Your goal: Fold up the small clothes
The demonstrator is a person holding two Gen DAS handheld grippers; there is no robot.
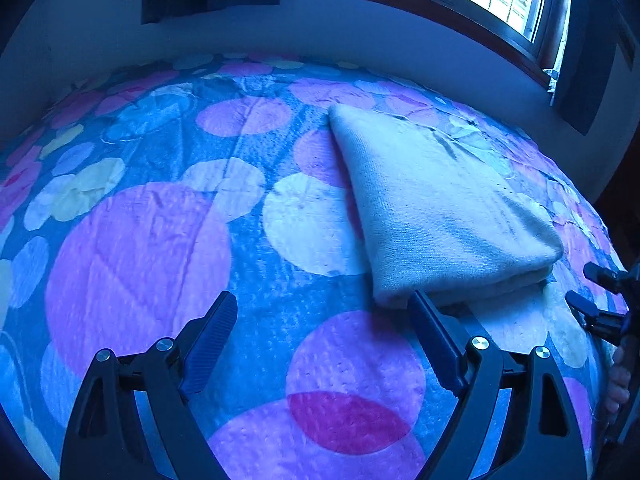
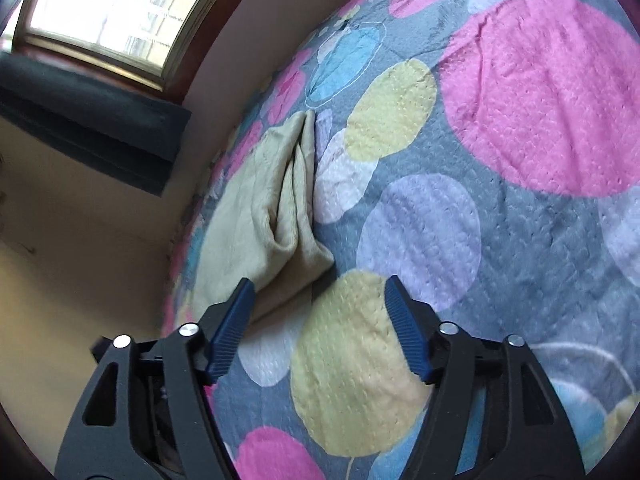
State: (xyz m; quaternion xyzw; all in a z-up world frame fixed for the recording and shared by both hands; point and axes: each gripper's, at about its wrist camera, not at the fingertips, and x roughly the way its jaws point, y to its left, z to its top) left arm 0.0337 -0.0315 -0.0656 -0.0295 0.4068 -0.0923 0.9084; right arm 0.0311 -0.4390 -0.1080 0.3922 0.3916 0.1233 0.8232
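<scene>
Left wrist view shows the left gripper [image 1: 322,334] spread wide above the spotted bedspread [image 1: 140,264], nothing between its jaws, with the folded cream garment [image 1: 436,204] lying flat just ahead and to its right, the near corner close behind one dark finger. At the far right edge of that view the right gripper's tips [image 1: 596,300] poke in beside the cloth, and part of a hand [image 1: 618,380] shows below them. From the right wrist, the right gripper [image 2: 320,312] also stands well open and empty; the garment [image 2: 256,216] sits ahead on its left, near the edge of the bed by the wall, its layers stacked and a little puckered along one side. I'd judge the fold on this piece is finished, with both tools clear of it. What comes next seems to be either a tidy of those ruffled edges or fetching another small garment; none is in view, so that would mean looking beyond the bedspread
</scene>
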